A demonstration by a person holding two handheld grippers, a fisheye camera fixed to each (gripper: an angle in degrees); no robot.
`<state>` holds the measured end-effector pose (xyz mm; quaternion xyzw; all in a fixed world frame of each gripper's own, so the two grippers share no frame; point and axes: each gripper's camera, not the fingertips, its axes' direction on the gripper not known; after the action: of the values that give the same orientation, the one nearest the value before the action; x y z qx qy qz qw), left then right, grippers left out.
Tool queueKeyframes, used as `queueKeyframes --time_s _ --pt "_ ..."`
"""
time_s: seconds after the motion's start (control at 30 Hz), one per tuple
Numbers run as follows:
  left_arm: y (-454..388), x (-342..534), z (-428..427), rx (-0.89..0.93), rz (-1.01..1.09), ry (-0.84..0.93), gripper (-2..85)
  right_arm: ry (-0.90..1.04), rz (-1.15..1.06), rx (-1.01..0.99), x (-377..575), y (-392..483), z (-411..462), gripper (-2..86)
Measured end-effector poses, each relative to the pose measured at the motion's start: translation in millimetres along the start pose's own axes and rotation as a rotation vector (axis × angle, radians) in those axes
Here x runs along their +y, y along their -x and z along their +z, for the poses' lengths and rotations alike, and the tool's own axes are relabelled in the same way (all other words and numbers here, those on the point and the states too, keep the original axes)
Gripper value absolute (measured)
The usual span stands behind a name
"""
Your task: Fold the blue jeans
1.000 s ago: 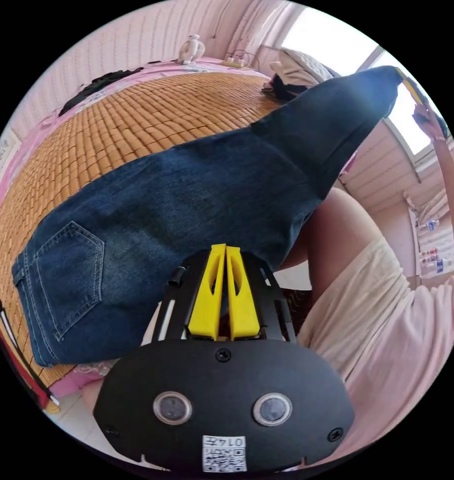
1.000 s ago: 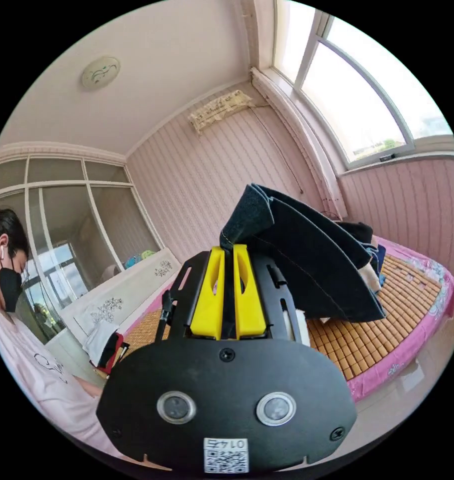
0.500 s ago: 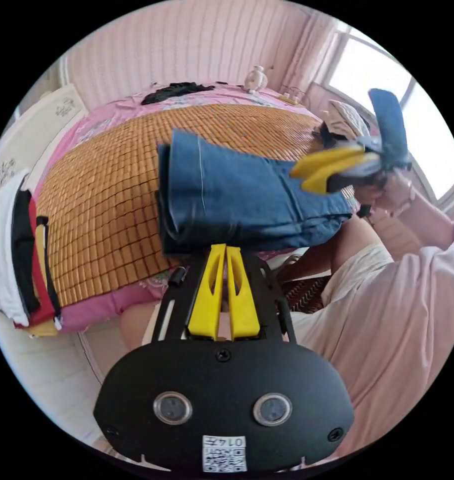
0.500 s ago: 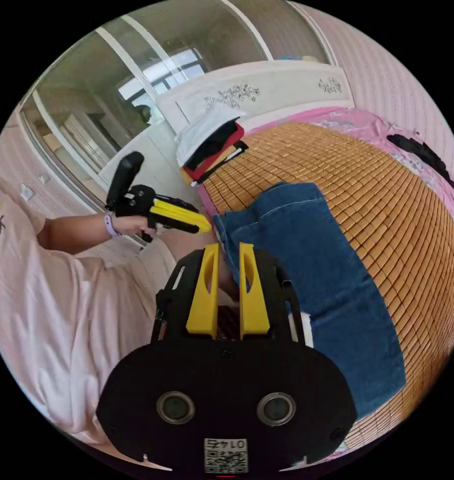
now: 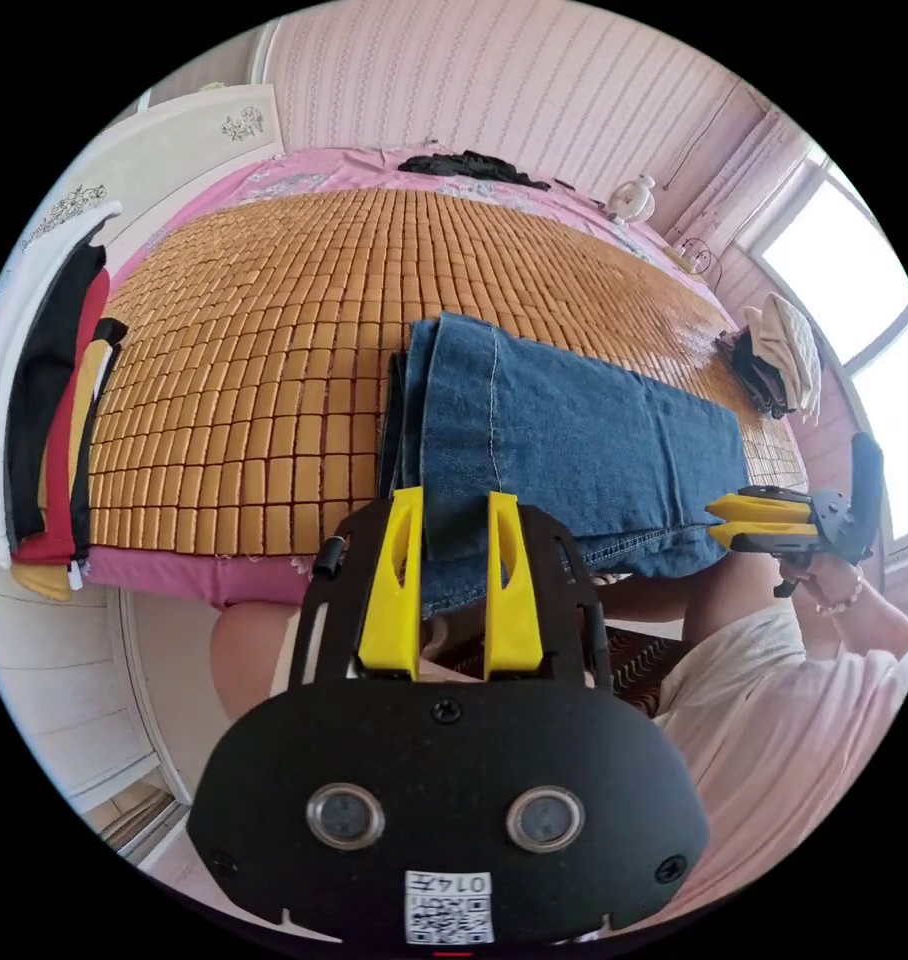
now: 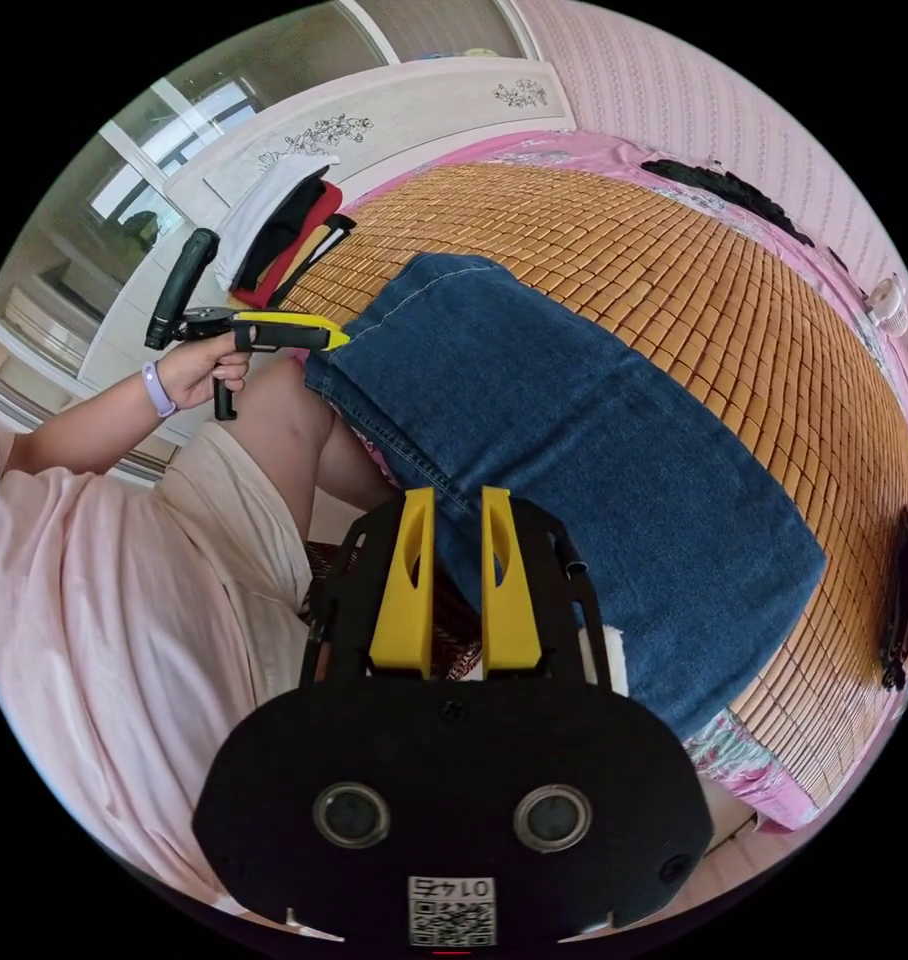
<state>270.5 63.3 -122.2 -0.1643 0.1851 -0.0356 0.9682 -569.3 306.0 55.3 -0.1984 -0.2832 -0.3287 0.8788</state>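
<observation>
While the folded dark-blue denim jeans lie flat on the woven bamboo bed mat, your yellow-jawed left gripper hangs over their near hem edge, jaws spread, clamping nothing. Your yellow-jawed right gripper hovers spread too, over the jeans' near edge.
</observation>
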Motion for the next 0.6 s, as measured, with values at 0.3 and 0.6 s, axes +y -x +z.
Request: queueKeyframes --time_s 0.3,0.6 --pt "-19 22 -80 -0.031 0.218 -0.127 -0.7 -0.072 -0.083 0.039 -39 8 29 6.8" --pt "-11 45 -81 -0.024 0.227 -0.077 -1.0 -0.069 -0.192 0.141 -139 -6 84 12.9"
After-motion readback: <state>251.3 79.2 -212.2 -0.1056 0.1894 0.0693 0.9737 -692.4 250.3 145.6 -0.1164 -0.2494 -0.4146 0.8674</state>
